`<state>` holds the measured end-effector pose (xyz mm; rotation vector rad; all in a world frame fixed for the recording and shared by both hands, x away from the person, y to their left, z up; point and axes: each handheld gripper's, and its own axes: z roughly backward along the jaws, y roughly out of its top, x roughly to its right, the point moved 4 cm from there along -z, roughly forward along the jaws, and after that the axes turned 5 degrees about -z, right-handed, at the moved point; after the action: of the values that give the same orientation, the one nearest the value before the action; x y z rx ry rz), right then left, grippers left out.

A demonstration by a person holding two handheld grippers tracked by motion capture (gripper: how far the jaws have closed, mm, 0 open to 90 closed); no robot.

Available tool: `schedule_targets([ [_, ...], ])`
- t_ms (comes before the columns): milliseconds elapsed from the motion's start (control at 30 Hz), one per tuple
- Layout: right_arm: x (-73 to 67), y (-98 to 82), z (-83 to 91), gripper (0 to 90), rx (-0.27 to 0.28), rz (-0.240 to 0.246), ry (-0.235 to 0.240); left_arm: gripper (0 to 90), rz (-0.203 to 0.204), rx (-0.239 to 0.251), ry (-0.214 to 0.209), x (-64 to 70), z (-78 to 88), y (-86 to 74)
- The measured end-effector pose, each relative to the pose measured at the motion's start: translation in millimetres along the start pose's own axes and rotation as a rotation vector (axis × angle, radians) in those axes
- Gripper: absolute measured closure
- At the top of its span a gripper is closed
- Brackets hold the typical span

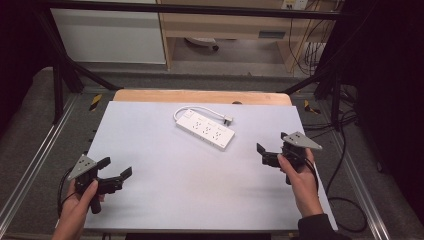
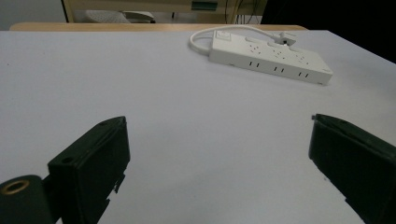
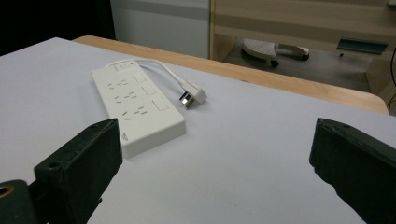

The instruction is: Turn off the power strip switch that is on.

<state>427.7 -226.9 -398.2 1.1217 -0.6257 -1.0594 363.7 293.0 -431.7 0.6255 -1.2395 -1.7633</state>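
**Worktop and surroundings, both hand-held grippers idle**

While each hand holds its tool low over the near corners, the worktop [image 1: 165,190] reads as a pale lilac-grey sheet laid on a wooden top whose light wood edge [image 1: 200,96] shows along the far side. Surface is matte and even. Left hand-held gripper [image 1: 116,168] sits at the near left corner, jaws spread wide, nothing between them. Right hand-held gripper [image 1: 270,146] sits near the right edge, jaws likewise wide apart and empty. White power strip [image 1: 205,129] lies flat, far of centre, set at a slant; its white cord [image 1: 192,108] loops round the far end and the plug [image 1: 228,120] rests on the sheet just beside the strip. Beyond the worktop: grey floor [image 1: 150,80], black frame struts [image 1: 65,70], a wooden shelf unit [image 1: 225,25], a white panel [image 1: 107,35]. Dark cables [image 1: 340,150] trail on the floor at right
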Motion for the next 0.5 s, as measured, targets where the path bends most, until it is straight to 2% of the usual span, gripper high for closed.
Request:
schedule_targets([
  [200, 1.1, -17.1, 1.2, 3.8, -0.002, -0.017, -0.002, 5.2, 0.0, -0.001, -0.002, 2.9, 0.6, -0.1],
  [500, -5.3, -36.3, -1.9, 3.8, -0.023, -0.021, 0.022, 5.2, -0.006, -0.003, -0.008, 5.5, 0.5, -0.3],
])
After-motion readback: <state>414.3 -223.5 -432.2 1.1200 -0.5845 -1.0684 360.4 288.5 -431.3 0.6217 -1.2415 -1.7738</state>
